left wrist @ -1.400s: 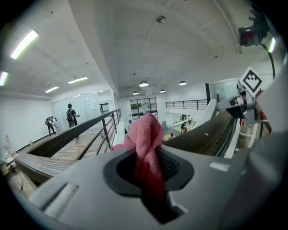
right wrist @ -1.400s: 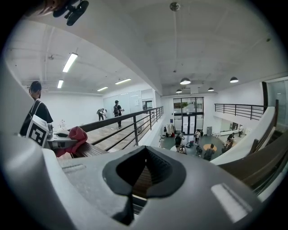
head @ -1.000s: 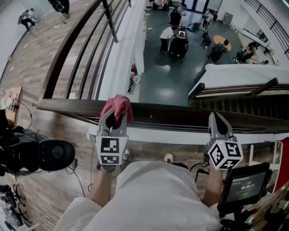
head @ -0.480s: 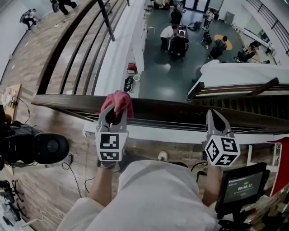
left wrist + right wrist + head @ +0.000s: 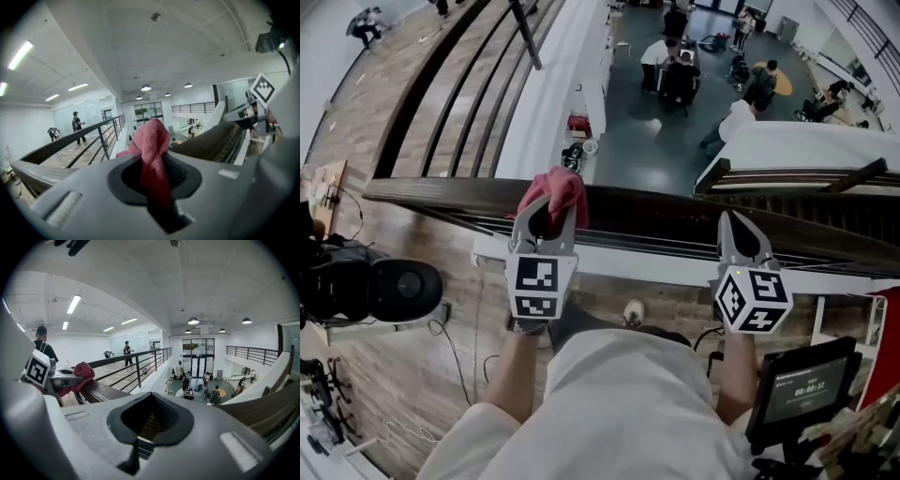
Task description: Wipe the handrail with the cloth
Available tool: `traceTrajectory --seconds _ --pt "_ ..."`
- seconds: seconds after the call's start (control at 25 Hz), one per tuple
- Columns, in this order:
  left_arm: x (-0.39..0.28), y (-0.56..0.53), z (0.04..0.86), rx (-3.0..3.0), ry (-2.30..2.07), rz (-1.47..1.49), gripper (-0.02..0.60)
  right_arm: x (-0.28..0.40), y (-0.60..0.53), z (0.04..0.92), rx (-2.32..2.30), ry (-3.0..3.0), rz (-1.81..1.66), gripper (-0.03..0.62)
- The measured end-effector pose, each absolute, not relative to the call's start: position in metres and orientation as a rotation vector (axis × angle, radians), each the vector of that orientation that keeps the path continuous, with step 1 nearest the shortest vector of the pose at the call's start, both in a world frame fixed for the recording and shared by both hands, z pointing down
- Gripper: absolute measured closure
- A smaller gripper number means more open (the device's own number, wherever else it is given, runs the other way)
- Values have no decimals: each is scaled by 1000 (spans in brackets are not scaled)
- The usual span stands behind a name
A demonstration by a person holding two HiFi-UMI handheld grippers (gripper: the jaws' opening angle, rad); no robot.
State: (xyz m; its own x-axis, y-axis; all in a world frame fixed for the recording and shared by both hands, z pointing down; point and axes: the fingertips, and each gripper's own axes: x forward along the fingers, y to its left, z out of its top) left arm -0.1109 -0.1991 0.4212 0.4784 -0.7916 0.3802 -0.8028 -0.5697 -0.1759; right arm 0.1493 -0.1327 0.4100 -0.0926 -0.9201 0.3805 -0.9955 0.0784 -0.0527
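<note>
Cloth (image 5: 555, 190) clamped in left claw (image 5: 545, 216) lies atop handrail (image 5: 661, 217).

The left gripper (image 5: 547, 214) and the right gripper (image 5: 732, 234) share one build: pale grey moulded shells that taper to rounded tips, with black ribbed pads (image 5: 161, 414) lining a dark hollow between the jaws. Each carries a white marker cube printed with black squares, the left cube (image 5: 539, 286) and the right cube (image 5: 753, 300). The person wears a loose white short-sleeved top (image 5: 619, 403) and a pale shoe (image 5: 630, 312).
</note>
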Motion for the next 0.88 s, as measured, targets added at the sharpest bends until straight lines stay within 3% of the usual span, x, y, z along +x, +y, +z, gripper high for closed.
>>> traceTrajectory --seconds 0.88 --pt "14 -169 418 2769 -1260 705 508 162 -130 407 1857 -2171 504 592"
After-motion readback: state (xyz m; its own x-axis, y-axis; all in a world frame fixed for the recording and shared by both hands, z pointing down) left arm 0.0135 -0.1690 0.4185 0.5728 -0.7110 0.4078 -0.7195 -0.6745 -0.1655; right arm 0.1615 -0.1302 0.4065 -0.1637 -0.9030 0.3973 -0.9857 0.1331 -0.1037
